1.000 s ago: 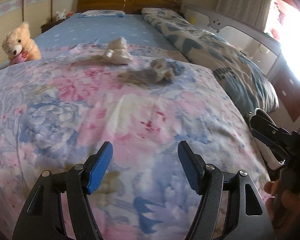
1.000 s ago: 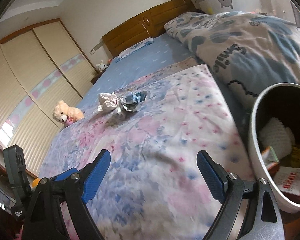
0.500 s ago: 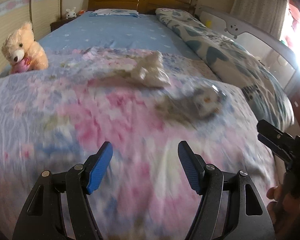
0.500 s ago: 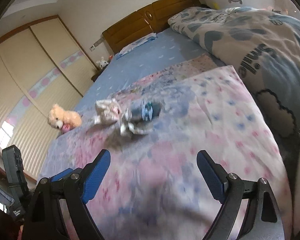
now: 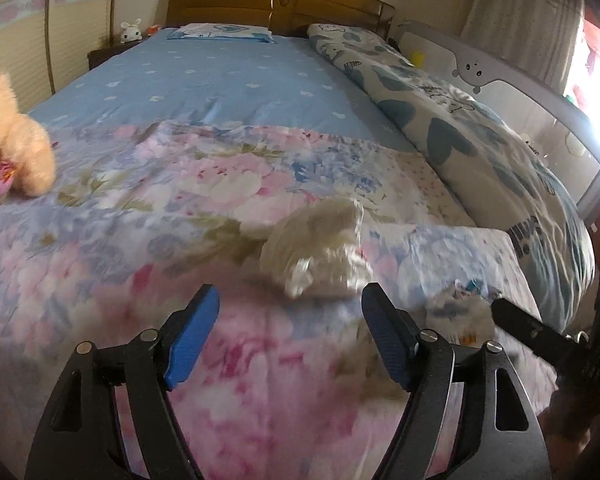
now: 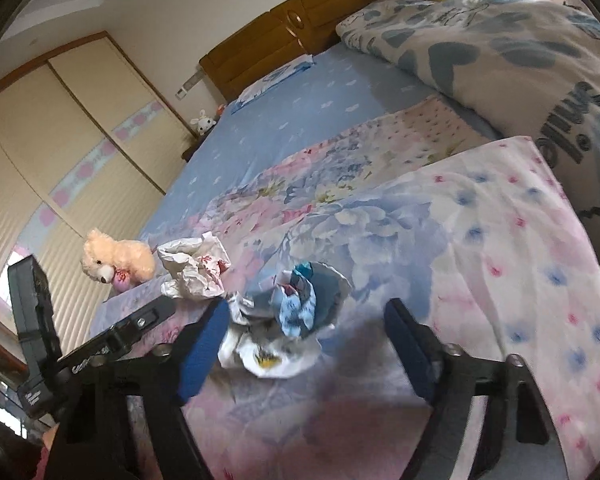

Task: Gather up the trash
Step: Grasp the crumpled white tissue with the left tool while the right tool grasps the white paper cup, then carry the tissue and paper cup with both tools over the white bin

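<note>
Best bet here: straddle each wad fully before squeezing, so nothing skids across the floral quilt (image 5: 100,240). Left gripper (image 5: 290,338) spread wide, empty, white paper wad (image 5: 320,252) just ahead of the tips. Right gripper (image 6: 306,344) likewise gaping, holding nothing, blue-and-white wrapper (image 6: 296,320) between the fingers (contact hard to tell, maybe brushing the left pad).

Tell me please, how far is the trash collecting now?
Nothing on the bed looks collected yet. Both pieces lie on the floral blanket: the white crumpled paper and the blue-and-white wrapper. In hand: nothing. The left tool is open just short of the paper, and the right tool is open around the wrapper, not closed. Left: grasp both and carry them away.
</note>
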